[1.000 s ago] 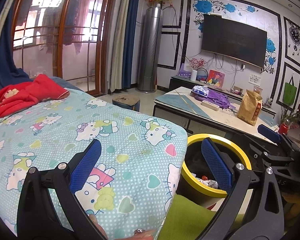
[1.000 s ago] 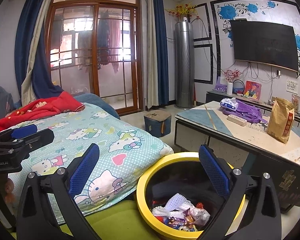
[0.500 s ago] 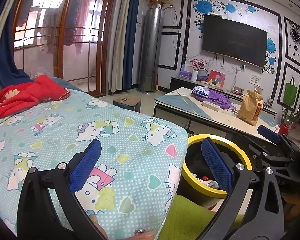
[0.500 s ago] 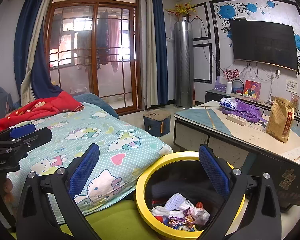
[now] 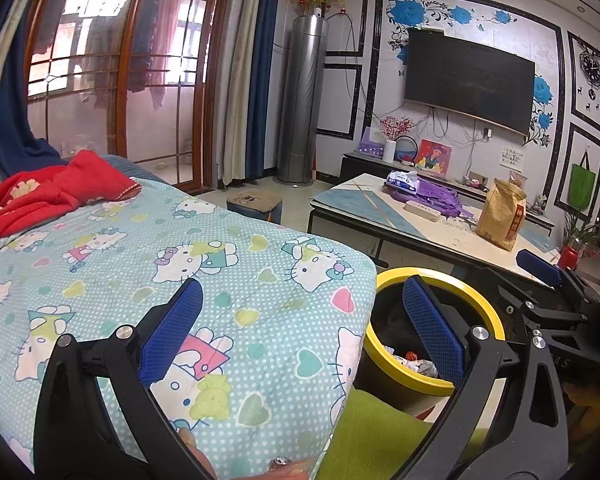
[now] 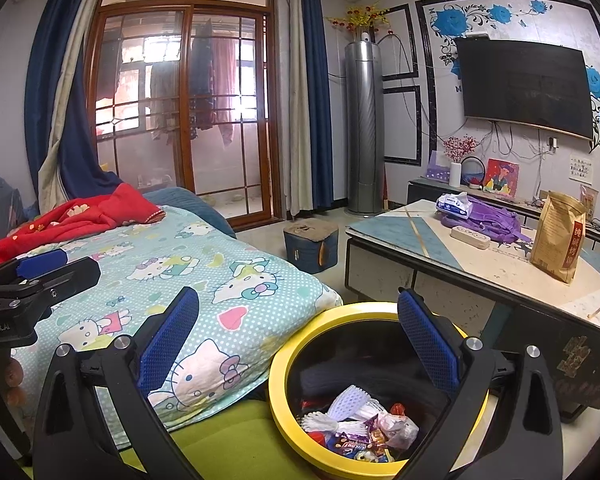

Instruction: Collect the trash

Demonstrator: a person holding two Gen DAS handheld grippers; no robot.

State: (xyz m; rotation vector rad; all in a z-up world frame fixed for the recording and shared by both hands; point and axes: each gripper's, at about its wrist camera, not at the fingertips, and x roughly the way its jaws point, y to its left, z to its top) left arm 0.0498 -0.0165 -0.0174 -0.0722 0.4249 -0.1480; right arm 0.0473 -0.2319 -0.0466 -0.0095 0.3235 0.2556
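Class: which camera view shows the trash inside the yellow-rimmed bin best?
The right wrist view: it looks down into the yellow-rimmed bin, showing the wrappers and white pieces at the bottom. The left wrist view sees the bin from the side, so only a sliver of the trash shows.

Round yellow-rimmed black trash bins (image 6: 278,364): one, near right, beside the bed
Black two-finger grippers with blue pads: two, left gripper (image 5: 300,330) and right gripper (image 6: 298,334)
Brown paper bags (image 6: 558,236): one, on the far right table
White power strips (image 6: 470,237): one
Wall-mounted black televisions (image 6: 524,86): one
Red blankets (image 6: 72,220): one, far left
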